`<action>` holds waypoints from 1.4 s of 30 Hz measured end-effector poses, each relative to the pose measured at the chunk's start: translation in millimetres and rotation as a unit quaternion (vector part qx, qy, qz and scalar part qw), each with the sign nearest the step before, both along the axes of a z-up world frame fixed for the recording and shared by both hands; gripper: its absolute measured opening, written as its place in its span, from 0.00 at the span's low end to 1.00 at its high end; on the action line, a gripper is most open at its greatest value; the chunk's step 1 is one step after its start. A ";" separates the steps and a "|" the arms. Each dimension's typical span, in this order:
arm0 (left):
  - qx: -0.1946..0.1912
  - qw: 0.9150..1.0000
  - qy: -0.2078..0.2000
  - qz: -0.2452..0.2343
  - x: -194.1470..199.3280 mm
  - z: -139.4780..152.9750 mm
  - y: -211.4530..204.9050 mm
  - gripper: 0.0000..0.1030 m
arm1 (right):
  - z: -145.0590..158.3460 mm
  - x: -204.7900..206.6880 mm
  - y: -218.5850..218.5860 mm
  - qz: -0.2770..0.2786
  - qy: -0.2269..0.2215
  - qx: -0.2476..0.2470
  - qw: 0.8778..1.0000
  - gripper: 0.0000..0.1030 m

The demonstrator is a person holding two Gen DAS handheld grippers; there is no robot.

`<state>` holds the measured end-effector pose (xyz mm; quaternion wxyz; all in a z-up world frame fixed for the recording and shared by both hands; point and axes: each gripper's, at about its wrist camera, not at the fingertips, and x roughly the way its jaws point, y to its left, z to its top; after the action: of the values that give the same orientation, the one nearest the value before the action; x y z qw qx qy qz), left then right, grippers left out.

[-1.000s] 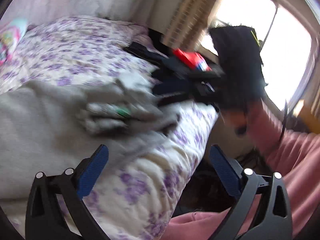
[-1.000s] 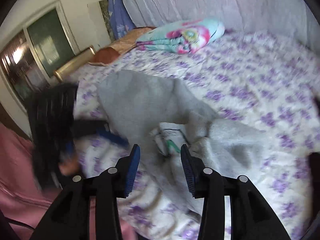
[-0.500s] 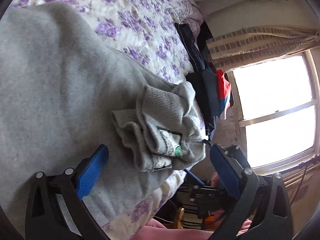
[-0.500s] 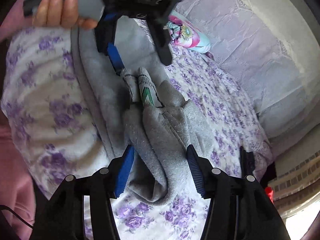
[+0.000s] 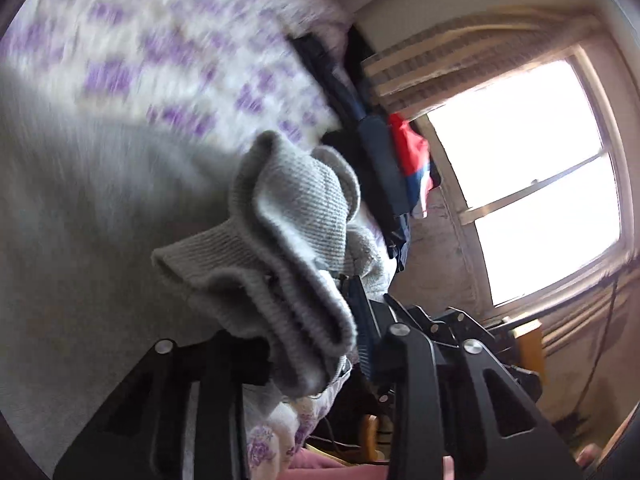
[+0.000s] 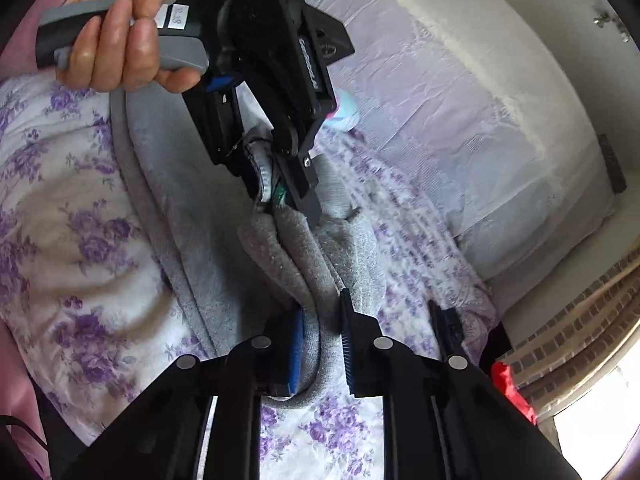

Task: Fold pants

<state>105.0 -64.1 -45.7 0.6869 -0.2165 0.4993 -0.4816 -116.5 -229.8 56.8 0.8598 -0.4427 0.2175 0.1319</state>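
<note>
Grey sweatpants (image 6: 192, 240) lie on a bed with a purple-flowered sheet (image 6: 60, 208). In the left wrist view my left gripper (image 5: 316, 344) is shut on the bunched ribbed waistband (image 5: 296, 240). The right wrist view shows that left gripper (image 6: 276, 176) from outside, pinching the waistband near its white label. My right gripper (image 6: 320, 344) is shut on the grey fabric fold (image 6: 320, 280) a little farther along the same edge. The pants stretch between the two grippers.
Dark clothes and a red-blue item (image 5: 408, 160) lie at the bed's far edge by a bright window (image 5: 520, 168). A floral pillow (image 6: 344, 112) lies at the back near the wall. A black remote (image 6: 448, 328) lies on the sheet beside the right gripper.
Both grippers have closed on the pants: the left onto the waistband bunch, the right onto the fold in front of it. The left view is blurred from motion.
</note>
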 end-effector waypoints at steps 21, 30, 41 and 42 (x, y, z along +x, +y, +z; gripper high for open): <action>0.055 0.995 -0.029 0.083 -27.4 -40.6 60.2 0.29 | 53.3 105.7 -87.2 -0.048 0.194 0.477 0.856 0.40; 0.077 0.991 -0.055 0.100 -32.5 -40.0 63.6 0.34 | -43.6 156.3 -53.7 -0.142 0.324 0.404 0.843 0.40; 0.090 0.986 -0.095 0.103 -44.5 -34.6 68.8 0.42 | -36.4 92.8 -51.6 -0.123 0.245 0.369 0.888 0.60; 0.094 0.985 -0.099 0.104 -47.4 -32.3 71.0 0.43 | -27.2 86.2 -52.3 -0.124 0.233 0.371 0.890 0.60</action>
<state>57.6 6.9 -77.9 0.7969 -0.1531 0.4463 -0.3774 -30.3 -282.0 29.6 0.8954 -0.0179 0.3999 0.1950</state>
